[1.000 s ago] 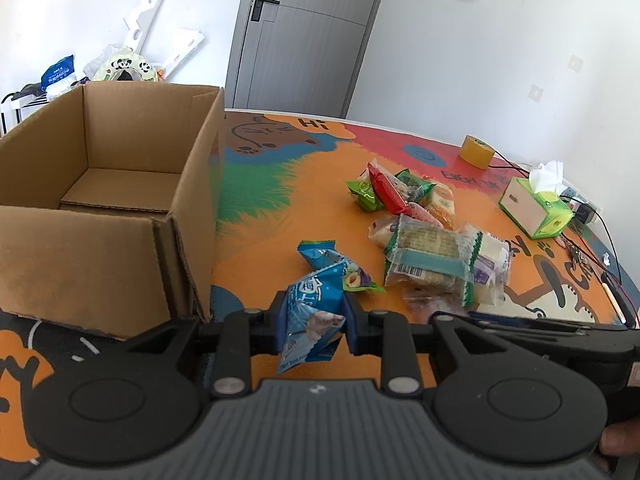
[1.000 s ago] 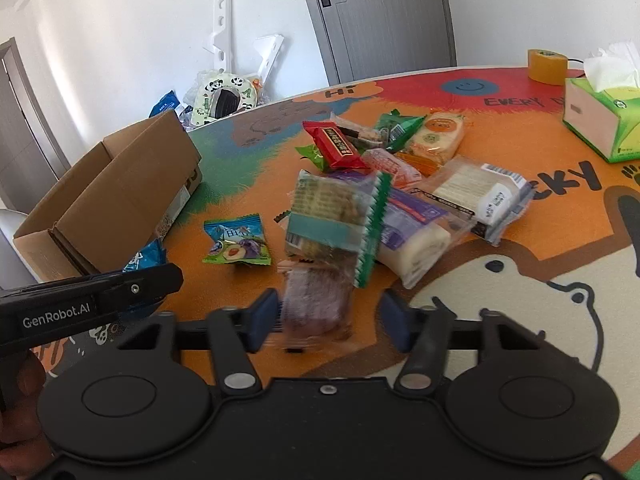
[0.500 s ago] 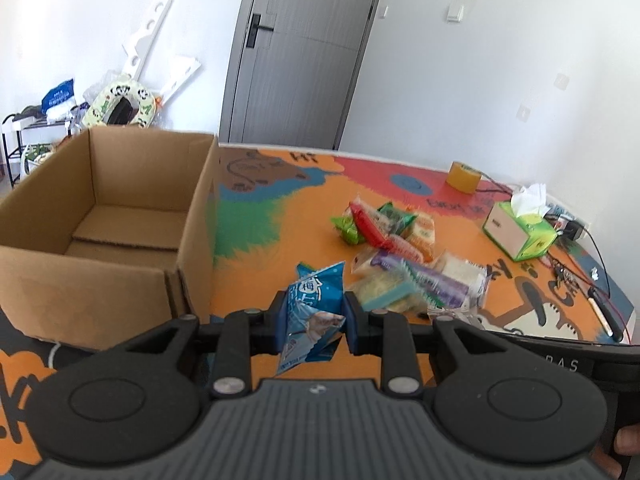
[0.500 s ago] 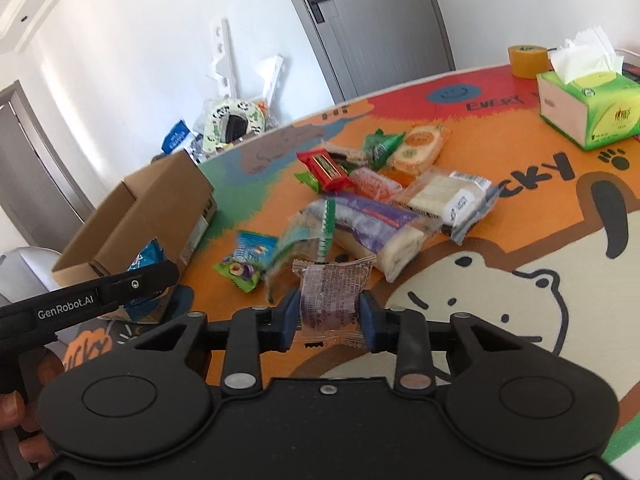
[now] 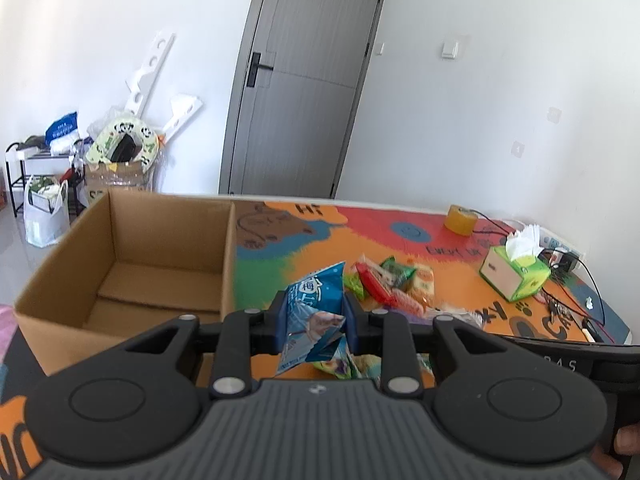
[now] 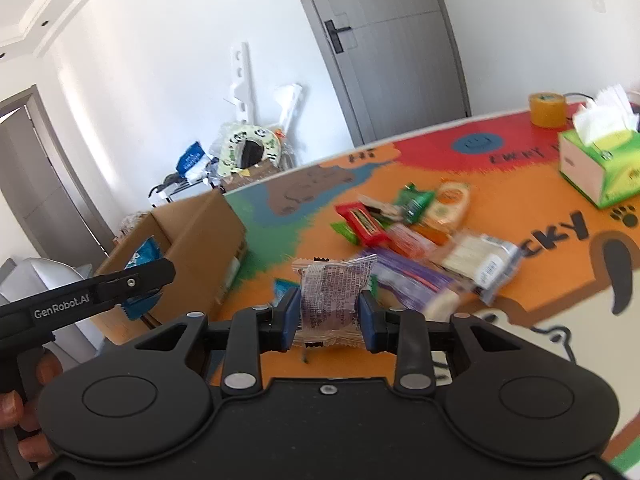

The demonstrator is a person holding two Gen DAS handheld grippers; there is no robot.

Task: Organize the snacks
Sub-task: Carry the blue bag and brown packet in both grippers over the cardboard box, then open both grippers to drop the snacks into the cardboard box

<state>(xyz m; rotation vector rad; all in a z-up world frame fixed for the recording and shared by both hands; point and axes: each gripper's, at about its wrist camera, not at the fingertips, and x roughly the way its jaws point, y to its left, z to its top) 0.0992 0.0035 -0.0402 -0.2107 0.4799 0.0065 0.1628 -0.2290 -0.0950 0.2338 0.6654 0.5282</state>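
My left gripper (image 5: 315, 326) is shut on a blue snack packet (image 5: 314, 320) and holds it in the air, to the right of the open cardboard box (image 5: 120, 264). My right gripper (image 6: 329, 314) is shut on a clear packet with a purple-brown snack (image 6: 332, 300), lifted above the table. The left gripper with its blue packet also shows in the right wrist view (image 6: 140, 280), next to the box (image 6: 192, 240). A pile of snack packets (image 6: 412, 232) lies on the colourful table mat (image 6: 540, 216); it also shows in the left wrist view (image 5: 388, 284).
A green tissue box (image 6: 600, 168) and a roll of yellow tape (image 6: 548, 110) stand at the far right of the table. Cables and a plug (image 5: 568, 268) lie by the right edge. Bags and clutter (image 5: 80, 168) stand on the floor behind the box.
Both grippers have risen from the table with their packets. The right gripper closed on the clear packet and lifted it. The left gripper has moved up beside the box.
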